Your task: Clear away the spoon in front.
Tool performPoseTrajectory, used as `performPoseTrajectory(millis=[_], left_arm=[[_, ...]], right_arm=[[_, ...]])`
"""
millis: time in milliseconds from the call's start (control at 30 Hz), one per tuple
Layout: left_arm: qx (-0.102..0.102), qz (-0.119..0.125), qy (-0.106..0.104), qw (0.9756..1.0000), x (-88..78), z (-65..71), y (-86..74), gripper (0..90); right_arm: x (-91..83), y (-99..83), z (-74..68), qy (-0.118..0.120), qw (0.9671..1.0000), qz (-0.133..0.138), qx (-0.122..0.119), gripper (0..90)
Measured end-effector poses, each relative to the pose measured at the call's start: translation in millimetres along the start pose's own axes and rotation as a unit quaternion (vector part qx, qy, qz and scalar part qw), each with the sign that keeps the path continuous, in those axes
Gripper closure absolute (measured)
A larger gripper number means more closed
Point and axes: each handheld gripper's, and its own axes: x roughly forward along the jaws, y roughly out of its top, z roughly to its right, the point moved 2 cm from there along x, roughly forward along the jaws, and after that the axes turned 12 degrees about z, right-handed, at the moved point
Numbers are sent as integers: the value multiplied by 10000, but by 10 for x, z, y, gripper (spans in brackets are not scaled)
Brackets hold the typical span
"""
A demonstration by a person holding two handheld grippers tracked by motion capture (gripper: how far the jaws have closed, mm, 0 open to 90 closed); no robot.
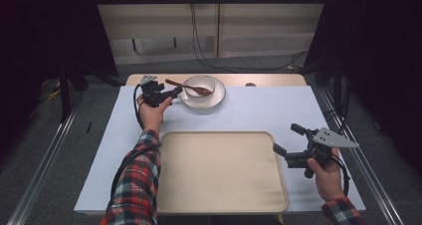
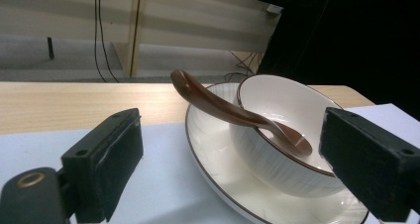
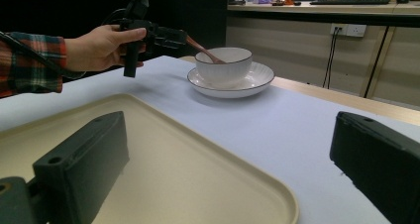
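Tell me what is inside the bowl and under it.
Inside the bowl lies the brown spoon, its handle sticking out over the rim. Under it sits a white plate. The bowl hides the plate's middle.

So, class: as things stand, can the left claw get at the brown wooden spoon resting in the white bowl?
Probably yes. The left claw stands open beside the brown wooden spoon, whose handle sticks out over the white bowl rim towards it, with nothing between them.

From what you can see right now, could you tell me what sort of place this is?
Most likely a lab or studio set up for recording tabletop tasks, not a home. Black curtains flank the table, metal rails run along the floor beside it, and loose cables hang from wall sockets behind.
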Motion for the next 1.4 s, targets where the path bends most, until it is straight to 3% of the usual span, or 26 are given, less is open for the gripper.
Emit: performPoseTrajectory(millis=[367,433,600,967,1067,1233,1367,1400], left_arm=[[-101,4,122,9999,77,-11,-24,209],[-234,93,152,9996,94,-13,-32,267],[-173,102,187,9996,108,-1,-40,370],[-419,220,109,9988,144,38,-38,544],[-323,211,54,9992,149,49,-28,570],[-409,343,-69,9986,144,86,-2,673],[-376,353,-87,9986,124,77,6,688],[-453,394,-94,9982,128,84,7,698]], right_arm=[[1,-3,1,25,10000,-20,29,13],[2,-1,0,34,10000,-6,42,13],[0,0,-2,57,10000,-8,30,13],[1,-2,0,62,10000,-17,51,14],[1,-3,2,56,10000,-22,47,14],[-4,3,9,79,9999,-3,67,14],[-11,9,12,48,10000,16,86,15],[-13,10,15,51,9999,20,88,15]])
